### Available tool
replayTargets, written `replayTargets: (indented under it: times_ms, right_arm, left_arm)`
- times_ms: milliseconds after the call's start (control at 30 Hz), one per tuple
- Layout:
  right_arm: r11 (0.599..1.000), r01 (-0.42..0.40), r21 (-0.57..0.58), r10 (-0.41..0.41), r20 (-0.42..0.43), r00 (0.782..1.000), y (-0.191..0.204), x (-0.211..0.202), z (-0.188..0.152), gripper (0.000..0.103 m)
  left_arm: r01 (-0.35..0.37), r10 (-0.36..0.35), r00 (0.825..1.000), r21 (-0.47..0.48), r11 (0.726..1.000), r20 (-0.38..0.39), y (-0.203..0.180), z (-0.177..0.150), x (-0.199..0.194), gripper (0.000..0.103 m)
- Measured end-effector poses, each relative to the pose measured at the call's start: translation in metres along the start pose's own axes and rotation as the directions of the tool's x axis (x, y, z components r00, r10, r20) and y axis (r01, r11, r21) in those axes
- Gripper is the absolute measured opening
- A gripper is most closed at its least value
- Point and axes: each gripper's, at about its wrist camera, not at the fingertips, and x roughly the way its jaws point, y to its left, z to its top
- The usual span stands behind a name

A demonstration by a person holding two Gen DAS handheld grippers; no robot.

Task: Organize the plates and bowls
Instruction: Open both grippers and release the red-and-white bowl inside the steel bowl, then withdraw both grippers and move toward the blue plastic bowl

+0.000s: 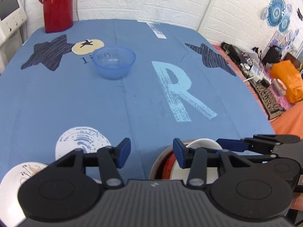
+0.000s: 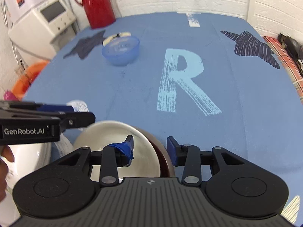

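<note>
Two open grippers over stacked bowls [image 2: 121,141]

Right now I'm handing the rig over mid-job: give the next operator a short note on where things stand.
Left gripper: open, holding nothing, near the table's front edge.
Right gripper: open, empty, above the stack of bowls.
Stack: metal, red and white pieces nested at the front.
Blue bowl: alone, far side, near the red jug.
White plate: front left, apart from the stack.
Left: gather the blue bowl and the white plate.

Both grippers are black plastic with ribbed housings, silver pivot screws and blue finger pads [image 1: 124,151]; the left gripper [image 2: 62,111] carries white "GenRobot.AI" lettering (side-on).
</note>
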Motion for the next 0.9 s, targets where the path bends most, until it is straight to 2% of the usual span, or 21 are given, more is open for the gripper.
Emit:
replayTargets:
  times_ms: [233, 533, 700, 800, 900]
  right_arm:
    - [0.999, 0.021, -0.033, -0.023, -0.052, 0.998, 0.001, 0.014, -0.005, 0.028]
    - [0.971, 0.061, -0.232, -0.095, -0.142, 0.985, 0.024, 0.025, 0.004, 0.032]
    - [0.976, 0.060, -0.209, -0.096, -0.167, 0.981, 0.024, 0.025, 0.009, 0.033]
    - [0.986, 0.039, -0.162, -0.058, -0.116, 0.992, 0.016, 0.004, 0.007, 0.032]
    - [0.999, 0.002, -0.050, -0.004, -0.038, 0.999, 0.004, -0.021, 0.002, 0.032]
  left_arm:
    - [-0.008, 0.008, 1.000, 0.057, 0.998, -0.007, -0.009, -0.010, 0.004, 0.046]
    - [-0.031, 0.030, 1.000, 0.130, 0.991, 0.003, -0.007, -0.027, -0.011, 0.046]
    - [0.035, -0.031, 0.999, 0.125, 0.992, -0.039, 0.003, -0.033, -0.021, 0.046]
    - [0.008, -0.007, 1.000, 0.092, 0.996, -0.015, 0.015, -0.027, -0.026, 0.046]
    - [0.003, -0.004, 1.000, 0.050, 0.999, 0.018, 0.018, -0.015, -0.028, 0.046]
